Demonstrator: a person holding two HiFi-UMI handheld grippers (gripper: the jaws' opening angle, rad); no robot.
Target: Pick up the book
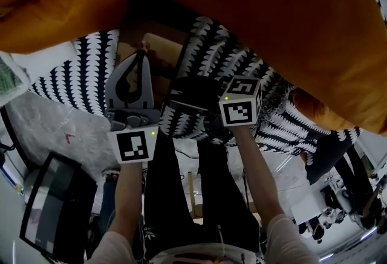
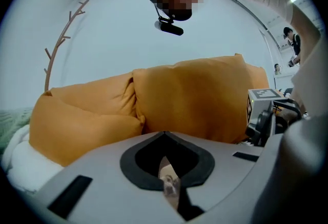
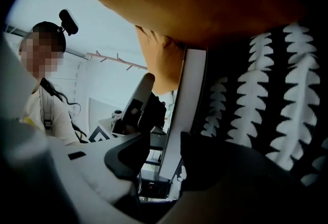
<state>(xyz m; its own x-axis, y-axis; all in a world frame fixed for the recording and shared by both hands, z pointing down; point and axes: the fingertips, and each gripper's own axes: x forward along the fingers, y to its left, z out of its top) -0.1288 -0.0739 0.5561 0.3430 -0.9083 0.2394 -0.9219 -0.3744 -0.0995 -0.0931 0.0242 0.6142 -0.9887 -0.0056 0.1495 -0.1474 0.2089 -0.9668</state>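
The book [image 1: 190, 97] has a dark cover and is held up in front of the black-and-white patterned throw [image 1: 230, 51]. My right gripper [image 1: 208, 115] is shut on it. In the right gripper view the book's white page edge [image 3: 180, 115] stands upright between the jaws of the right gripper [image 3: 171, 159]. My left gripper [image 1: 143, 54] hangs just left of the book, shut with nothing in it. In its own view the left gripper [image 2: 164, 134] has its grey jaws pressed together, pointing at the orange cushions [image 2: 195, 100].
Big orange cushions [image 1: 272, 15] fill the top of the head view. The patterned throw [image 3: 277, 89] is close on the right. White plastic sheeting [image 1: 54, 124] and a dark screen [image 1: 54, 208] lie at the left. A branch-shaped rack [image 2: 61, 43] stands by the wall.
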